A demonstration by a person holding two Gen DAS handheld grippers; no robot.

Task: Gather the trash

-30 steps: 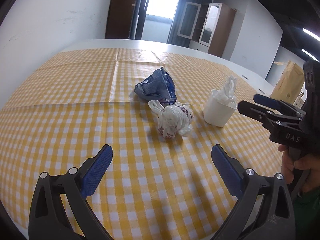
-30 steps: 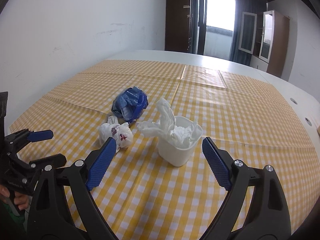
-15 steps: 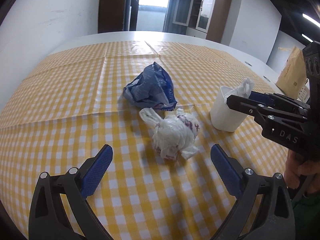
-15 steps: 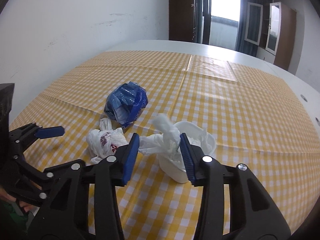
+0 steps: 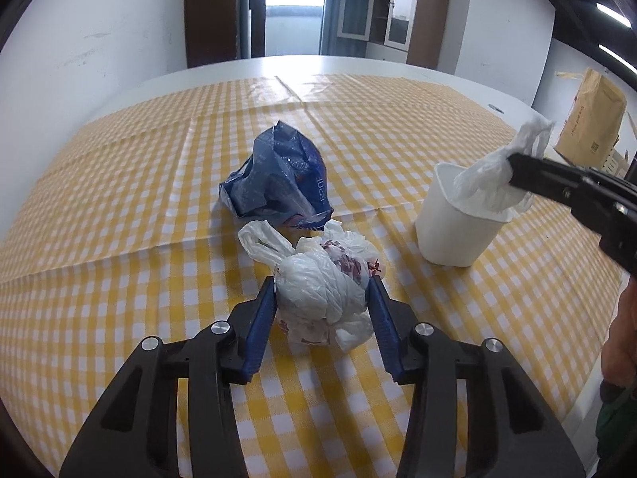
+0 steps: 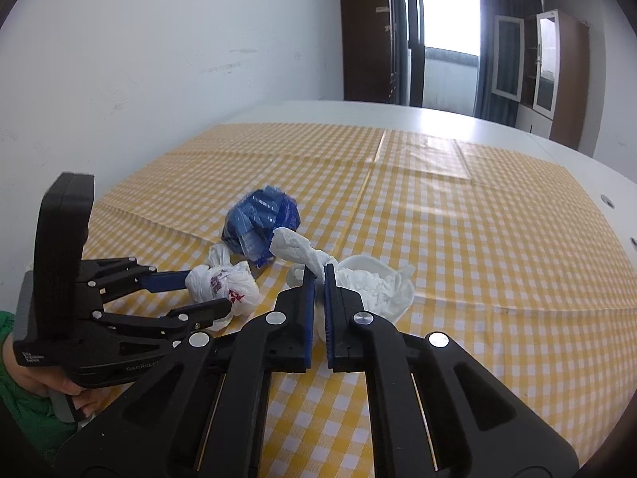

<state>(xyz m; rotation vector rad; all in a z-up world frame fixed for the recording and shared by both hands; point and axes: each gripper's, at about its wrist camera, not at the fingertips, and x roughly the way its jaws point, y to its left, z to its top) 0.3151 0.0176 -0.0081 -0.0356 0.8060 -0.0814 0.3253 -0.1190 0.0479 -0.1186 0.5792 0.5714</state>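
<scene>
the table (image 5: 358,67) was white, mostly covered by a yellow-and-white checked cloth (image 5: 139,207), creased in a grid of folds. a brown paper sack (image 5: 593,119) stood beyond the table's far right edge, contents not visible.

on the cloth, one container: a white tub (image 5: 450,231), upright, right of centre in the left wrist view. a thin white plastic bag (image 6: 370,285) was stuffed into it, crumpled across the opening and spilling over the rim. one twisted tail of that bag (image 5: 525,135) stuck up and out of the tub.

the right gripper (image 6: 319,275) was closed hard on that tail, pads nearly together with only the thin plastic between them. the bag's body was in the tub.

left of the tub lay a crumpled blue foil wrapper (image 5: 278,183), flat on the cloth, mouth partly open, inside not readable. just in front of it, touching or nearly so, sat a knotted white plastic bag (image 5: 326,286) with red print, balled up, something dark red showing through the film; couldn't tell what.

the left gripper (image 5: 322,298) was closing around that knotted bag: about half open, blue pads (image 5: 262,318) against both sides of the ball. bag was resting on the cloth.

a hand (image 6: 59,390) and green sleeve (image 6: 24,410) showed behind the left gripper in the right wrist view.
</scene>
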